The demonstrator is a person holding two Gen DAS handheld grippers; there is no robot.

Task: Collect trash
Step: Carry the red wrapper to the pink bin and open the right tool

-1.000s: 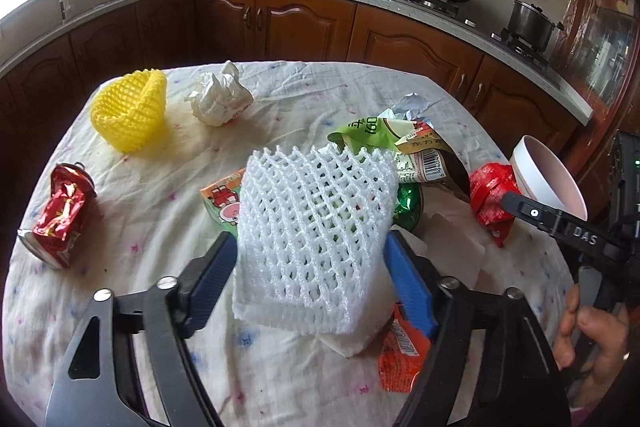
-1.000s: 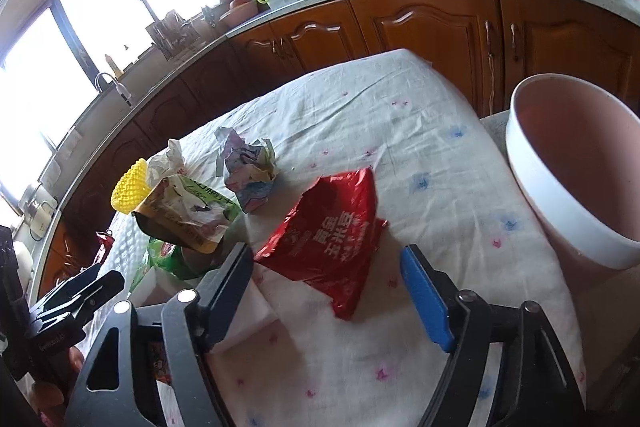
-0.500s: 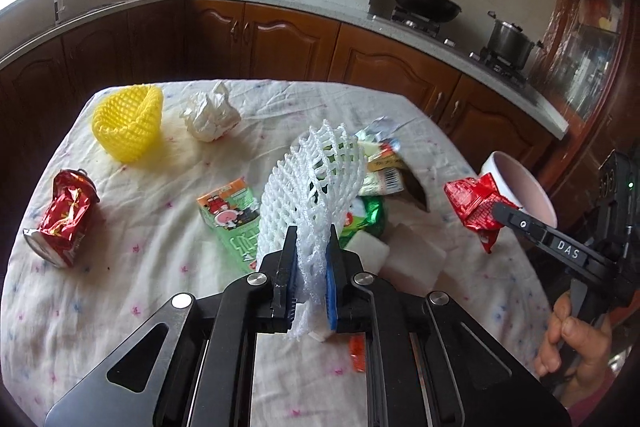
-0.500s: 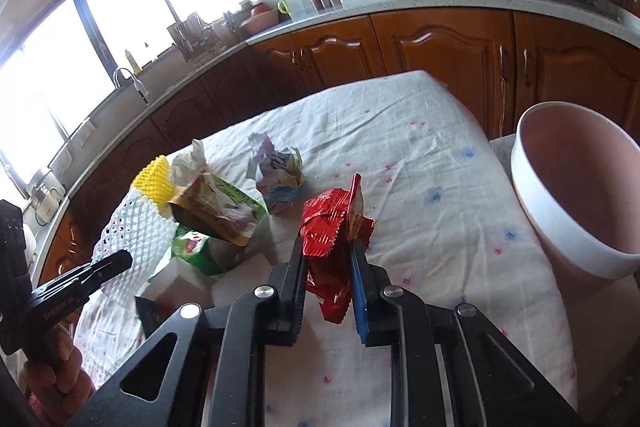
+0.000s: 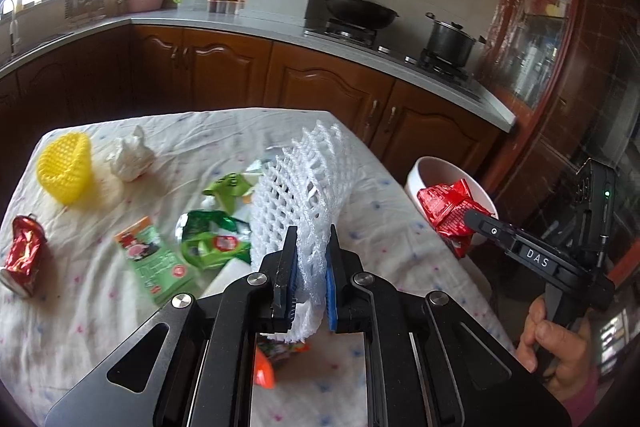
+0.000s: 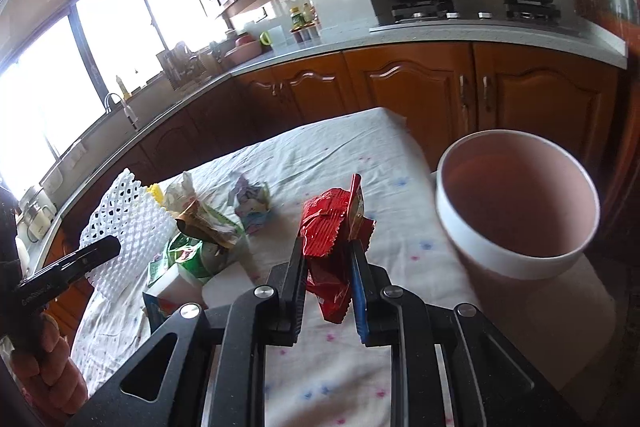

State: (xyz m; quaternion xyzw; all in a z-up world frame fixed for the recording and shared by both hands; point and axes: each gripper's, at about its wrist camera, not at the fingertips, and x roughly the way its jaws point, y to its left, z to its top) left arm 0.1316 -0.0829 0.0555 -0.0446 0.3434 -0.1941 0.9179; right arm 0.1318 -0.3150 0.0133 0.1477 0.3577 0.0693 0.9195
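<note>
The left claw (image 5: 310,267) is clamped on the white foam net (image 5: 298,195), held above the tabletop (image 5: 100,307). The right claw (image 6: 326,267) grips the red wrapper (image 6: 332,227), with the pink bin (image 6: 516,215) at its 2 o'clock. Both look light and crushable, so an edge pinch should suffice; the foil may slip.

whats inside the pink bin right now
In the right wrist view the pink bin shows only bare pink wall and no trash; its bottom is out of sight. The red wrapper is outside it, in the right gripper.
</note>
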